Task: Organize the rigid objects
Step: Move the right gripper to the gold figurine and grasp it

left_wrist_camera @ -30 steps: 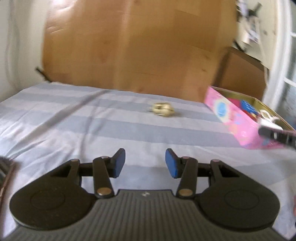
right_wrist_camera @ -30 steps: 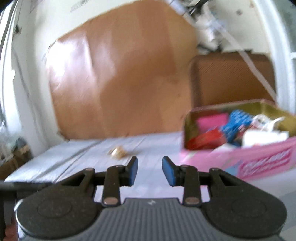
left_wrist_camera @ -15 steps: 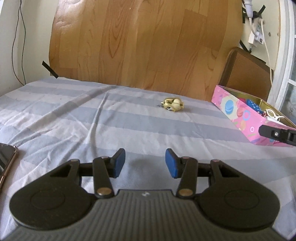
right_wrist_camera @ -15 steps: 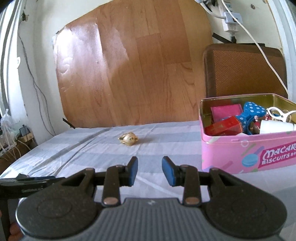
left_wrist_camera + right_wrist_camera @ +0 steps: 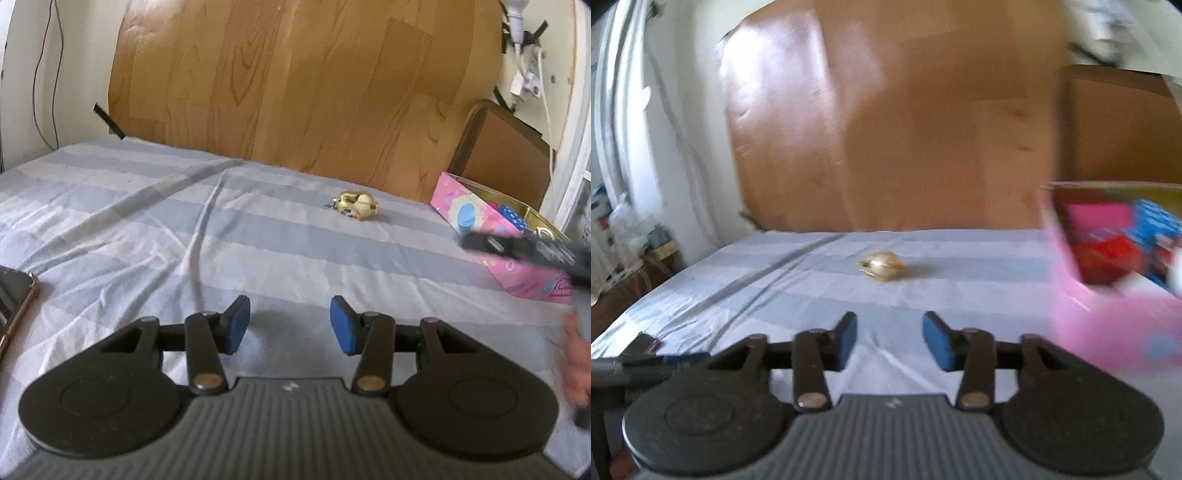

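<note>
The right hand-held gripper (image 5: 889,339) is opening its jaws with nothing between them, the left hand-held gripper (image 5: 290,325) hangs released and empty, and the small golden trinket (image 5: 882,270) lies on the striped bed (image 5: 960,280) ahead of both, with the pink tin (image 5: 1115,314) to their right.

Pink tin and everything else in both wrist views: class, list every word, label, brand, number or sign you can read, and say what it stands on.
None can be read now.
Pink tin: a label patch at its lower right corner in the left wrist view, too small and blurred to read.
Pink tin in the right wrist view: motion-blurred, no lettering legible.
Left gripper: a small pale mark on its body, a sign, not letters.
Right gripper: a similar pale mark, not readable.
</note>
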